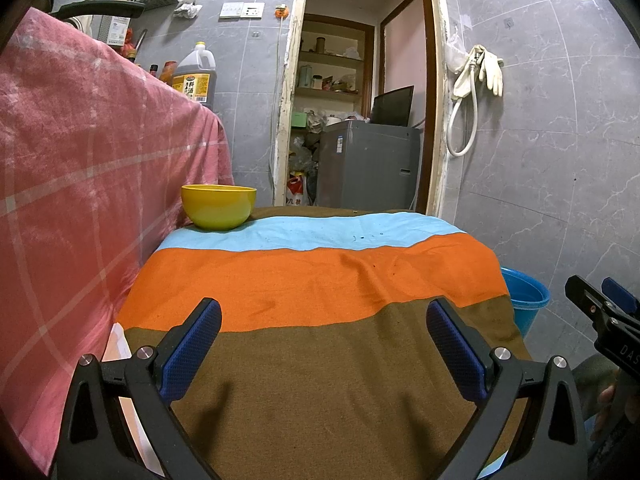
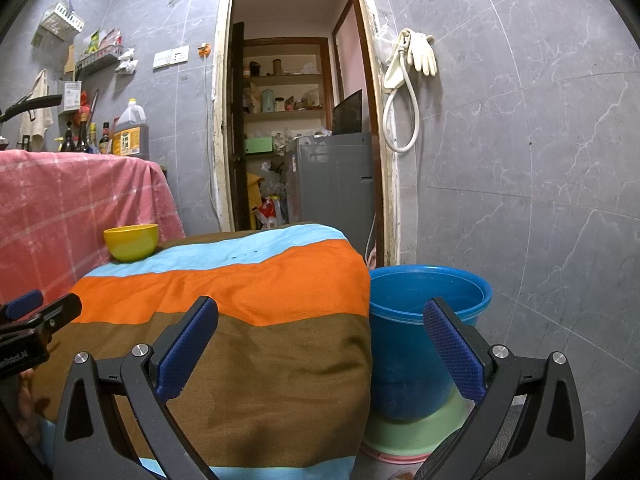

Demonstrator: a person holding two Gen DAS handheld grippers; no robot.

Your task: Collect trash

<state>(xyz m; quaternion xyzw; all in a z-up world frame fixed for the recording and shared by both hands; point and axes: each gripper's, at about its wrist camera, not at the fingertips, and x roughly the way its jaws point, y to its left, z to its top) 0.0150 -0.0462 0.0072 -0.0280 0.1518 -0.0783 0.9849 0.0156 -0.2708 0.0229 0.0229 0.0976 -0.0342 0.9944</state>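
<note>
A yellow bowl stands at the far left corner of a table covered by a striped cloth of blue, orange and brown; the right wrist view has this bowl at the left. My left gripper hovers open over the brown stripe with nothing between its blue pads. My right gripper is open too, spanning the table's right edge and a blue bucket on the floor. No loose trash shows on the cloth. The bucket's inside is hard to make out.
A pink checked cloth covers a higher counter at the left, with an oil jug and bottles on it. Behind the table an open doorway shows a grey appliance. The bucket stands in a green basin. Grey tiled wall at the right.
</note>
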